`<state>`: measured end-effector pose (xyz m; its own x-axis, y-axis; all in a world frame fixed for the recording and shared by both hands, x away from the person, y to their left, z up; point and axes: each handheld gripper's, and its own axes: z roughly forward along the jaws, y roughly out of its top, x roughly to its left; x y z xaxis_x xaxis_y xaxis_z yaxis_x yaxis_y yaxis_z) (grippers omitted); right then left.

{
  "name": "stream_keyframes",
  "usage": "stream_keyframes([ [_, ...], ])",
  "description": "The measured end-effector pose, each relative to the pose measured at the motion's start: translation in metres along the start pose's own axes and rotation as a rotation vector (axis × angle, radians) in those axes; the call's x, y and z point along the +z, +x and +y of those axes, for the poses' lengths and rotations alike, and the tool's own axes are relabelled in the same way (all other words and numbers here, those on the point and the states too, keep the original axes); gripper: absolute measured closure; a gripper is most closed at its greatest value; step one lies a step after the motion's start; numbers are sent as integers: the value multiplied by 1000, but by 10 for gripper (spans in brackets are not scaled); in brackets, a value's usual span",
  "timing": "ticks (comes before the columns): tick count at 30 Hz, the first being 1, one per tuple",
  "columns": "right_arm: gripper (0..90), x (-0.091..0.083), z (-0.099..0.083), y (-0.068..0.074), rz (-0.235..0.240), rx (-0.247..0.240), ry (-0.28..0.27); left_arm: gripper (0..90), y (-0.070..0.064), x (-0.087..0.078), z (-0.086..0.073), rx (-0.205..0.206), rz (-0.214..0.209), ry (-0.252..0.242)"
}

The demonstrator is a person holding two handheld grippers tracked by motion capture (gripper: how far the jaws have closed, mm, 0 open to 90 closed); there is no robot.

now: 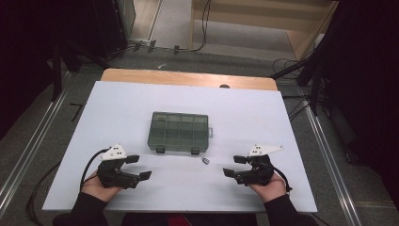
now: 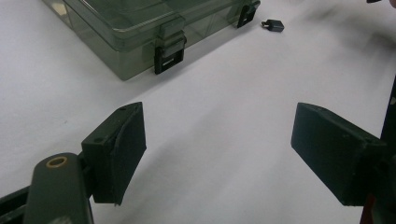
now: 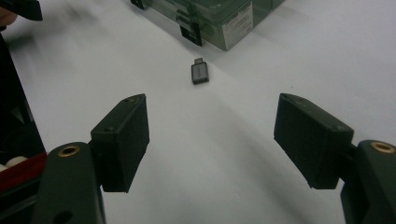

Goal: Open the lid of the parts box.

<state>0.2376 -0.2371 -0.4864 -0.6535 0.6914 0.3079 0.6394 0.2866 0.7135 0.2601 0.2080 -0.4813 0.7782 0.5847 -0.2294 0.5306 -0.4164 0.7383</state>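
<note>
Grippers first: my right gripper (image 1: 234, 166) and left gripper (image 1: 139, 167) rest spread and empty on the desk (image 1: 122, 108). Ahead of the right lies the small adapter (image 3: 199, 73), just beside the closed compartment box (image 1: 179, 131), lined up for pickup, I'd judge.

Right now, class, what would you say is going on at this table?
A person holds a two-jaw gripper in each hand above a white table. The left gripper and the right gripper are both open and hold nothing. Between them, farther back, a closed green compartment box sits with its front latches shut. A small grey adapter lies loose on the table just in front of the box, nearer the right gripper and apart from both grippers.
</note>
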Motion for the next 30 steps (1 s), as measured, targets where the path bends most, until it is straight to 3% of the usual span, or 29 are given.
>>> stream_keyframes([
  [17,253,6,17,0,17,4,-19,185,2,-1,-1,-14,-3,-9],
  [21,252,8,19,1,7,1,-11,185,2,-1,-1,-11,1,-7],
  [22,250,10,21,2,-20,-2,-7,185,2,-1,-1,-10,1,-7],
  [30,250,14,29,2,-33,0,-9,185,2,-1,-1,-12,-3,-12],
])
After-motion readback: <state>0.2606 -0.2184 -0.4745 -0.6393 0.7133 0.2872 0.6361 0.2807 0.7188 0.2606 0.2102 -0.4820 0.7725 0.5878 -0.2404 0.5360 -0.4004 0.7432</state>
